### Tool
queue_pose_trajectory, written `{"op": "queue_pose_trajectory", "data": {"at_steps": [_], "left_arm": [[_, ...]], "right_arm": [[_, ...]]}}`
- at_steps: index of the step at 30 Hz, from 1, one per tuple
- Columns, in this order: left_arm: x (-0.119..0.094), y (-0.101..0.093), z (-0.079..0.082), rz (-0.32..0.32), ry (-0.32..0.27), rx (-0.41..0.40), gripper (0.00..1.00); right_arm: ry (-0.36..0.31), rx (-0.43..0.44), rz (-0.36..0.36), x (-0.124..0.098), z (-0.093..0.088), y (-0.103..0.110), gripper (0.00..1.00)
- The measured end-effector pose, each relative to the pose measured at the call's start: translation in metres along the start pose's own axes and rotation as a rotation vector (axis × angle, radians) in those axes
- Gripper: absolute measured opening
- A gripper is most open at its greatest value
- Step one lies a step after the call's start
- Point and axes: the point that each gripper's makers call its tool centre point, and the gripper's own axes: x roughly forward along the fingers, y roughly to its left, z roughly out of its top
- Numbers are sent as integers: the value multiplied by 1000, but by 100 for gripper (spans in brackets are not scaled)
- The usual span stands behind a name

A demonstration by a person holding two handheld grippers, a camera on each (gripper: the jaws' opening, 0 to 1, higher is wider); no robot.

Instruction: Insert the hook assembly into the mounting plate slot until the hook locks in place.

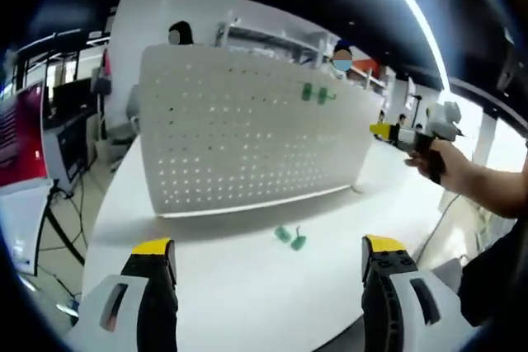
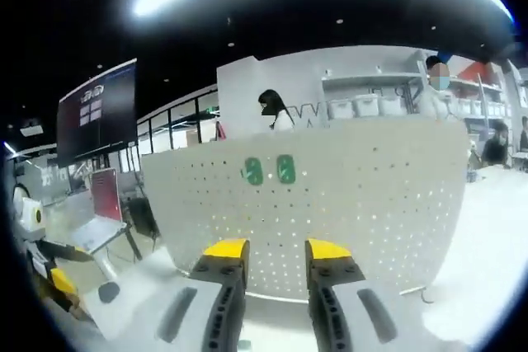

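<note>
Hooks (image 1: 290, 238) lie on the table (image 1: 247, 286) below the pegboard (image 1: 247, 138); both tools released, empty.

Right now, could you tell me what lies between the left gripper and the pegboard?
In the left gripper view, two loose green hooks lie on the white table between the left gripper and the upright pegboard.

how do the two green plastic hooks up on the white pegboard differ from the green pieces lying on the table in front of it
The green plastic hooks on the white pegboard sit high on the upright white perforated board, side by side; the loose green pieces lie flat on the white table near the board's foot. The mounted pair looks neatly aligned in the right gripper view; the loose ones lie askew. Both sets share the same green colour.
</note>
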Motion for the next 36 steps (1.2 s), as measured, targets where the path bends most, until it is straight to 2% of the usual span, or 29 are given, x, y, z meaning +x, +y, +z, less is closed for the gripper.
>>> {"op": "queue_pose_trajectory", "data": {"at_steps": [6,10,20,28,36], "left_arm": [[2,1,-3,6,21,-3,95],[4,-2,-7,4,39,0,95],[3,-1,-16,10,61,-8,95],[0,4,-32,19,91,-29,94],[-2,5,-42,23,127,-26,94]], "right_arm": [[121,14,55,-20,-46,20,26],[161,-2,99,-30,-62,31,27],[217,5,127,-45,-91,49,27],[325,22,140,-70,-134,59,27],[405,25,157,-82,-165,66,27]]}}
